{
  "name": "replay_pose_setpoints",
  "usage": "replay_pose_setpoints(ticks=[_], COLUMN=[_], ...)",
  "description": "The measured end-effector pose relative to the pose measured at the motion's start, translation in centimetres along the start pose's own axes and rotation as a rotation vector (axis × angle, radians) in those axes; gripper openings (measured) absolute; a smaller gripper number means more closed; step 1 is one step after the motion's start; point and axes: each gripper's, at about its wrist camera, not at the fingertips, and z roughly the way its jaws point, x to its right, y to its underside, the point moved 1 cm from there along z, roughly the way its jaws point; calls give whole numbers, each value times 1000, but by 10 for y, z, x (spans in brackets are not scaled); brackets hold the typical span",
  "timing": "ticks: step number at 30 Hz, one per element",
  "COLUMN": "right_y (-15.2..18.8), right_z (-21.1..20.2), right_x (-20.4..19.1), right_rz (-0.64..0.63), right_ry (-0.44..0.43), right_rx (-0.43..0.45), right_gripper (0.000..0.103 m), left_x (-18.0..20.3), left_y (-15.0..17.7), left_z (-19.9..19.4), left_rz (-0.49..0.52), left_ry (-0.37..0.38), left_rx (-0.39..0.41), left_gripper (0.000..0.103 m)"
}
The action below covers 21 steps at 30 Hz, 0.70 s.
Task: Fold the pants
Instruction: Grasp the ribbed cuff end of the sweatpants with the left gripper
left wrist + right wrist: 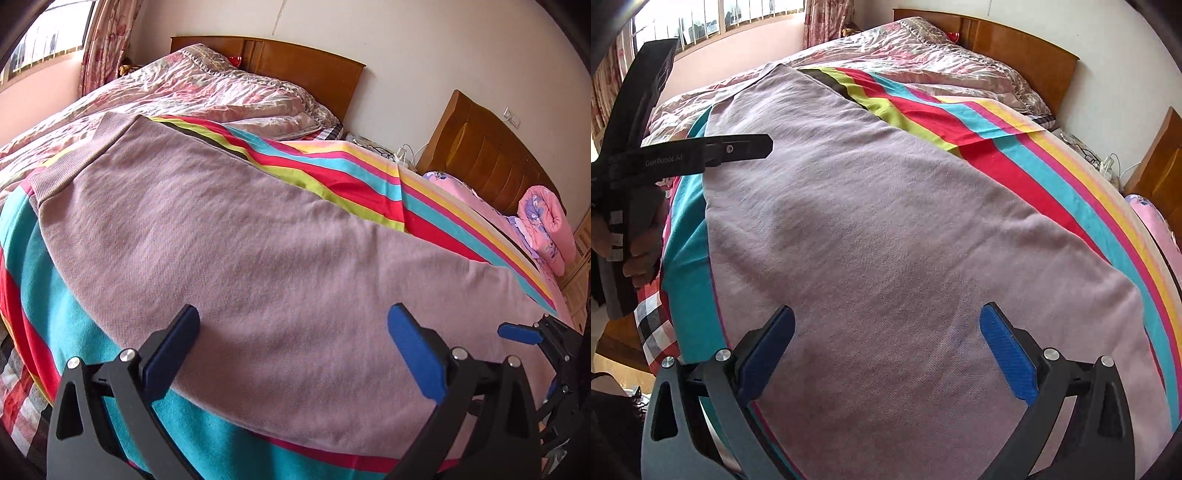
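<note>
**Pants flat, both claws empty — pick the fold grip**

Mauve pants (229, 236) fill the space right under both cameras, spread flat on the striped blanket (332, 173) across the bed (207, 92). They look already doubled leg on leg, judging by the single long panel. Ribbed waistband or cuff (62, 173) sits at the far left end; I can't tell which.

Left claw (293, 350): jaws spread wide, nothing between them, hovering over the near edge of the cloth. Right claw (886, 350): same, wide and empty, above the middle of the panel. In the right view the left claw shows at the left, a hand (631, 251) on its handle.

Step in hand, my read: grab one end and fold it lengthwise over the other.
- Go for the two corners of one short end, one claw each, not mid-panel.
- Pinch all layers together, or the lower one stays behind.
- Come in low so the lower finger slides under the pants only; the blanket beneath could easily get caught too.
- Lift both corners level and carry across at equal pace to keep the edges square.

Edges and room:
- Near long edge lies close to the bedside, blanket hanging past it.
- Far long edge runs diagonally, with bare stripes beyond: open room there.
- Quilt (177, 88) bunched towards the headboard (306, 66), well apart from the pants.
- Second bed with a rolled pink quilt (546, 225) to the right, out of the way.
</note>
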Motion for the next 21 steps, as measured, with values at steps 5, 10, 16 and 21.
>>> replay_pose_setpoints(ticks=[5,10,16,21], right_y=[-43,-35,-13,-6], right_z=[21,40,15,18], right_x=[-39,-54,-25,6], right_rz=[-82,-148,-116,26], right_ry=[-52,-58,-51,-47], right_rx=[49,-12,-14,-7], right_gripper=[97,97,97,97], left_x=[-14,-44,-121,-177], left_y=[-7,-12,-5,-6], left_z=[-10,-39,-57,-55], left_rz=[-30,-67,-322,-559], left_ry=[-76,-168,-112,32], left_rx=[36,102,128,180], left_gripper=[102,102,102,99])
